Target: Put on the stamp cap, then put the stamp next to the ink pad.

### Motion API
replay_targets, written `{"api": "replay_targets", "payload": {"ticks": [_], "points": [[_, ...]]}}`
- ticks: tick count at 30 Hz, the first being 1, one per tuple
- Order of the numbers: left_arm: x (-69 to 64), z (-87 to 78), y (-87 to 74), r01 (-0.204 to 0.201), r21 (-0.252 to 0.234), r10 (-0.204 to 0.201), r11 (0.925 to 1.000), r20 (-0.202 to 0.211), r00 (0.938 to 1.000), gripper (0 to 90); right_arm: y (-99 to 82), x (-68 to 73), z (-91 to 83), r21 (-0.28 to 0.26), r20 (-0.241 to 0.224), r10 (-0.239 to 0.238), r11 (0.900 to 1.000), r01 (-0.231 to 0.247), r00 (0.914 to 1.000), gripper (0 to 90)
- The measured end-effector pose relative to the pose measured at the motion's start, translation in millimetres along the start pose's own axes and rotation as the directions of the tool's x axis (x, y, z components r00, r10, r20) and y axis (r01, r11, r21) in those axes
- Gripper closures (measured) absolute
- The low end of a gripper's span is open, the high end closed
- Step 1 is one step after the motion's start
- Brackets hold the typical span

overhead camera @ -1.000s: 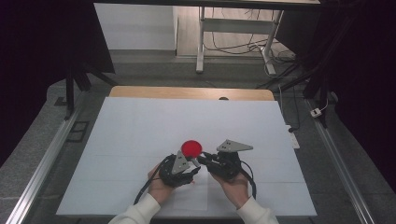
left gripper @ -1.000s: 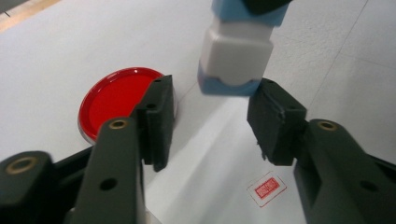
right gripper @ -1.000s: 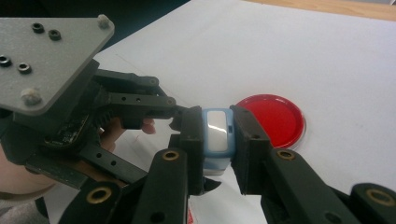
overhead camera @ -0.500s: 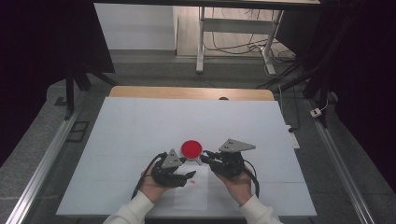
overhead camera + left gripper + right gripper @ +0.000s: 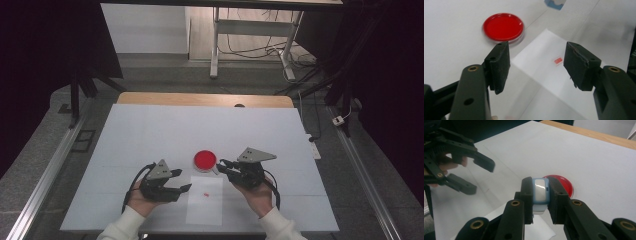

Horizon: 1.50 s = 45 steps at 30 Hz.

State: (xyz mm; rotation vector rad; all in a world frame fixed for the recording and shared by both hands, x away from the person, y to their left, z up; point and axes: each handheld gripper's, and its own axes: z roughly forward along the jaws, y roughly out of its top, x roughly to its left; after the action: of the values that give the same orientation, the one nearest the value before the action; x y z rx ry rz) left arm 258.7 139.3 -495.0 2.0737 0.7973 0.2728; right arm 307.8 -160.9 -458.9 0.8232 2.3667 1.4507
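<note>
A round red dish (image 5: 205,160) sits on the white table, seen close in the left gripper view (image 5: 503,27). In front of it lies a white sheet (image 5: 205,210) with a tiny red piece (image 5: 206,194) on it. My left gripper (image 5: 181,180) hovers left of the sheet; its jaws have just been opening and hold nothing (image 5: 537,58). My right gripper (image 5: 223,166) is shut on a small light-blue device with a white window (image 5: 540,192), right beside the dish (image 5: 565,185). The right gripper view also catches the left gripper (image 5: 471,173), open.
The white table (image 5: 150,130) has a wooden strip (image 5: 200,99) along its far edge. Metal rails (image 5: 45,185) run down both sides. Cables and a stand's legs (image 5: 250,45) lie on the floor beyond.
My left gripper has pulled back to the left, away from the red dish, and its jaws have spread apart. The right gripper and the dish have stayed put.
</note>
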Motion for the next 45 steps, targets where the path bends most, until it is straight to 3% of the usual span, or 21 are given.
{"api": "replay_targets", "payload": {"ticks": [8, 19, 31, 36, 42, 45], "points": [[14.7, -25.8, -23.4, 0.048, 0.001, -0.048, 0.9989, -0.053, 0.9975, 37.3, -0.8, -5.4, -1.7, -0.013, 0.008, -0.018, 0.9998, 0.018, 0.9998, 75.6], [27.7, -52.3, -51.8, 0.106, -0.004, -0.106, 0.9943, -0.108, 0.9885, 37.2, -1.5, -13.7, -4.4, -0.018, 0.027, -0.039, 0.9991, 0.039, 0.9989, 75.6], [30.8, -51.7, -52.4, 0.113, -0.001, -0.112, 0.9936, -0.114, 0.9871, 37.2, 0.3, -18.2, -3.2, -0.013, 0.051, -0.064, 0.9978, 0.065, 0.9966, 75.6], [30.8, -50.9, -52.8, 0.113, 0.004, -0.112, 0.9936, -0.115, 0.987, 37.2, 2.0, -23.8, -2.4, -0.015, 0.074, -0.063, 0.9979, 0.064, 0.9953, 75.6], [32.0, -49.9, -53.3, 0.116, 0.008, -0.115, 0.9932, -0.115, 0.9868, 37.2, 5.0, -33.5, 4.3, 0.02, 0.109, -0.08, 0.9967, 0.078, 0.9908, 75.5], [32.3, -49.5, -53.4, 0.118, 0.009, -0.116, 0.993, -0.117, 0.9864, 37.2, 5.4, -41.0, 9.0, 0.027, 0.121, -0.065, 0.9977, 0.062, 0.9905, 75.5]]}}
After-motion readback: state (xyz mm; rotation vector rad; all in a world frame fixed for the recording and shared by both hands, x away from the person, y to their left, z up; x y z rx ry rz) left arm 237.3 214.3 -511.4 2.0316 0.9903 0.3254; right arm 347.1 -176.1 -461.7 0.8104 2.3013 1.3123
